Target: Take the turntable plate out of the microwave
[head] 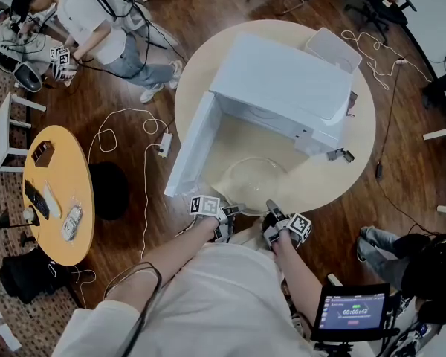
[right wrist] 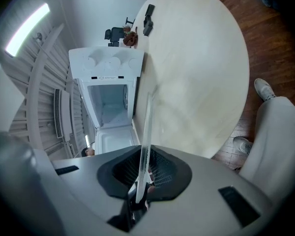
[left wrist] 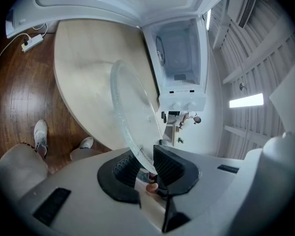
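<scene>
The glass turntable plate (head: 251, 178) is already out of the microwave (head: 282, 80), held just in front of its open door (head: 189, 143) over the round desk (head: 360, 136); the left tongs (left wrist: 146, 167) grasp its near rim; the right tongs (right wrist: 140, 178) pinch the same rim, clenched tight on the thin glass; no plate shows in the cavity; what seems left is setting it down before the microwave.
</scene>
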Motion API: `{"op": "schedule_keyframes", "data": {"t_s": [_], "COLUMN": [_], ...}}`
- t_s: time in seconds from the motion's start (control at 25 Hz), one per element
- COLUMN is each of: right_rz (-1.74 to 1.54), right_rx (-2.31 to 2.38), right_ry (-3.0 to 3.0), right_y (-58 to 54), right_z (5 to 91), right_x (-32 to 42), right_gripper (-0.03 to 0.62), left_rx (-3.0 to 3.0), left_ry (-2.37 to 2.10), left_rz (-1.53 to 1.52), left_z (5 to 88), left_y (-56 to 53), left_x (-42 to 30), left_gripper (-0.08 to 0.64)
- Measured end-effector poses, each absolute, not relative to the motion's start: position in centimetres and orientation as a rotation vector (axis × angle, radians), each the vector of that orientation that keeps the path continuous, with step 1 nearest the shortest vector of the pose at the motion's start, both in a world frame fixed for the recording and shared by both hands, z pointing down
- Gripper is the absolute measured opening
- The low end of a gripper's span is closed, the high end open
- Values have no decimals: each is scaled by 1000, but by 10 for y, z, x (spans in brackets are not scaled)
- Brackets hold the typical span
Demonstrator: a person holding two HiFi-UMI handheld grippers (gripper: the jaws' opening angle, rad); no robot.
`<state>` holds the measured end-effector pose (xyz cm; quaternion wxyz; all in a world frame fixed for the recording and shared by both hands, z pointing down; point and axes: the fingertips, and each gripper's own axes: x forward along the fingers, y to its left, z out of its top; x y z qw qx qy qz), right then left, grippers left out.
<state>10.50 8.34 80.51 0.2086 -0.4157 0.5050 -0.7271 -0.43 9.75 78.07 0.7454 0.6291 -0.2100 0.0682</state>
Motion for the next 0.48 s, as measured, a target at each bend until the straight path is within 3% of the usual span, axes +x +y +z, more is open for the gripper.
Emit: {"op": "schedule_keyframes", "data": {"t_s": [0.48], "right_rz": [-2119], "right_rx": [-1133], "right_ry": [1379], "right_y": [87], "right_z": [821], "right_x": [107], "right_gripper": [31], "left_rx": [1365], "left_ry": [-495], "left_rz": [200], "left_z": [792], "left_y": [103], "left_x": [-2], "left_gripper": [66]}}
